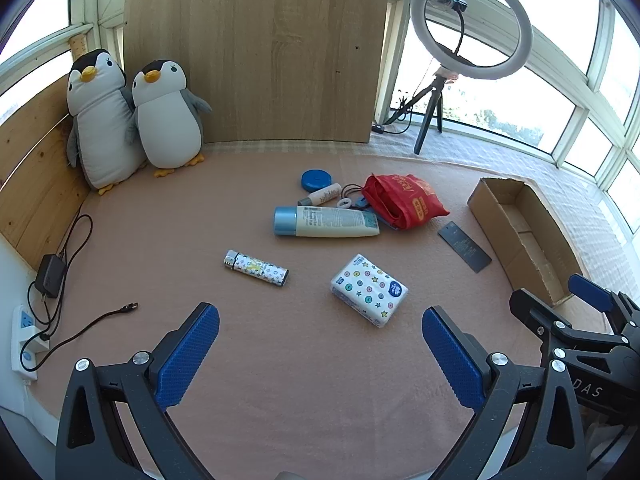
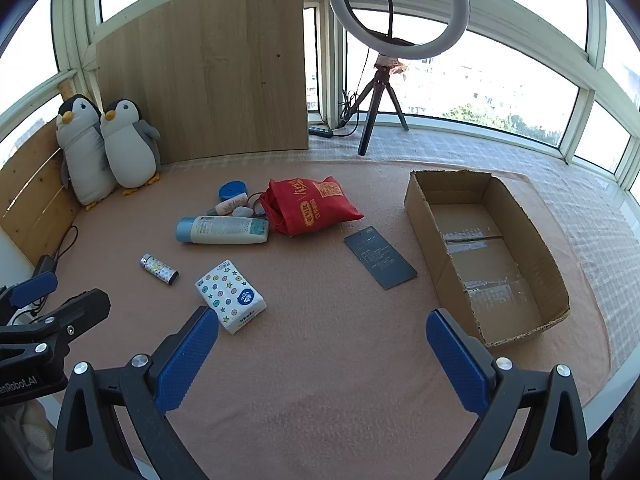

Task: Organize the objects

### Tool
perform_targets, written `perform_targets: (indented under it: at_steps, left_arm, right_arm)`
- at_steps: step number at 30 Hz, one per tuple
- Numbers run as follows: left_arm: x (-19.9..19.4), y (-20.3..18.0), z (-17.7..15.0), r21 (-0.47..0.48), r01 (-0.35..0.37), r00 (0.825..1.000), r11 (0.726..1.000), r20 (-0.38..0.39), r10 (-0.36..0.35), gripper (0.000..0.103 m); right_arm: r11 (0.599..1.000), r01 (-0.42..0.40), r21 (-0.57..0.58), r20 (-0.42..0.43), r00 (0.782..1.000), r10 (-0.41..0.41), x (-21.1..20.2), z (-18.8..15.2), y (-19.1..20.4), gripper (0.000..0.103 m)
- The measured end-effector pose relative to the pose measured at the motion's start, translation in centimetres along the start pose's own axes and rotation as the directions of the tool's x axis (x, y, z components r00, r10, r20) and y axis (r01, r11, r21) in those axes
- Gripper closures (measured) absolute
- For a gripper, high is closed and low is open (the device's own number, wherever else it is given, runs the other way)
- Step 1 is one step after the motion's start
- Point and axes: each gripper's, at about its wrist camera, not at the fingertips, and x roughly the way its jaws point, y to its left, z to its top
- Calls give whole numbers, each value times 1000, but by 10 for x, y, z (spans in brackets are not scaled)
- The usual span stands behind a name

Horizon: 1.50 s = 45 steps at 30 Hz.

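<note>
Judged as an opening approach, nothing yet gathered: cardboard box point(image 2: 486, 256) lay bare at right of the right wrist view, loose items scattered across the pink mat point(image 2: 320, 360) at centre. Best begun with the nearest piece, the tissue pack point(image 2: 231, 296), sitting lower left of centre just beyond the right gripper point(image 2: 322, 354); should be straddled across its narrow width, fingers lowered flat to the mat before closing, since the soft wrap would probably crumple under a corner pinch. Patterned lighter point(image 1: 256, 268) lay mid-frame in the left wrist view, ahead of the left gripper point(image 1: 320, 354), and would likely roll unless taken across its length. Lotion bottle point(image 2: 222, 231), red bag point(image 2: 310, 206) and dark card point(image 2: 380, 258) lay farther up the frame, near one another but apart from the box. Both grippers spread wide, holding nothing, touching nothing, hovering over bare mat.
</note>
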Motion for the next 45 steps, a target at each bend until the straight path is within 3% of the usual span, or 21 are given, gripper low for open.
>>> perform_targets:
  at_steps: [20,34,43,45]
  left_arm:
    - [24,4,3,-20,17,999,1000,-33,-17,0]
    - [81,-3,10,16,25,995,1000,-94,-24,1]
    - [116,-17,23,35,40,992,999,-122,-35,5]
    - [124,-21,26,39,46,991,998,-130,-41,10]
  right_arm:
    - [1000,10,10,-18,1000,-10,9,-2,-9,0]
    - [999,20,32,-52,998,-19,20,-7,-22,0]
    - [999,17,28,-72,997,-15,23,-12,-27,0]
    - [999,14,31,-78,997,-12,24,-12,-28,0]
